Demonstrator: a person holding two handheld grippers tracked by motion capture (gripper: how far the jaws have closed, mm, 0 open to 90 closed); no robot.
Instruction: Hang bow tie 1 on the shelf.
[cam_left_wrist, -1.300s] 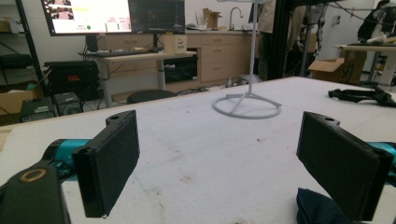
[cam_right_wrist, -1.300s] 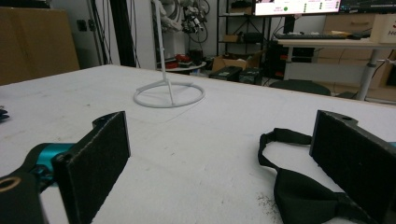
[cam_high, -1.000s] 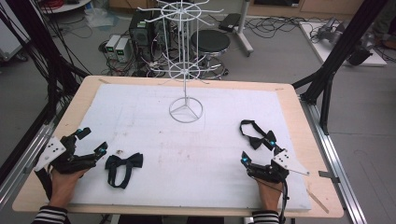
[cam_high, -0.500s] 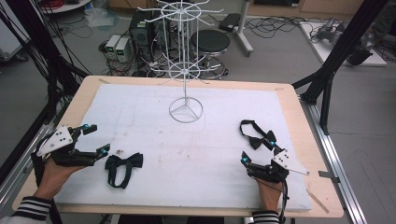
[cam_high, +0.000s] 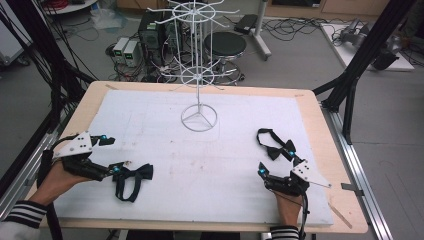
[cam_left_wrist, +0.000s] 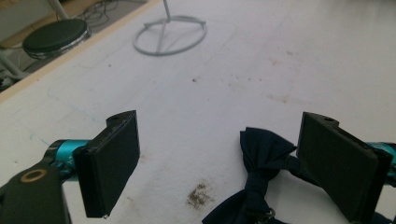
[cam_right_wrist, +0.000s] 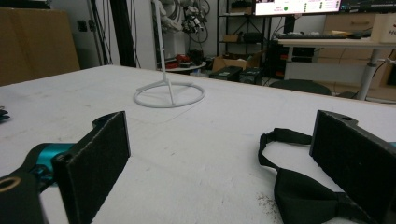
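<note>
Right now your left gripper (cam_high: 107, 154) sits at the lower left of the high view, jaws spread wide, one jaw beside the dark bow tie (cam_high: 131, 177). Your right gripper (cam_high: 275, 160), lower right, also gapes wide near another black bow tie (cam_high: 275, 148).

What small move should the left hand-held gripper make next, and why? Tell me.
Probably slide it a little further over the bow tie and close. The left hand-held gripper is open on the white mat, and the tie's knot sits just inside one jaw, not centred.
</note>
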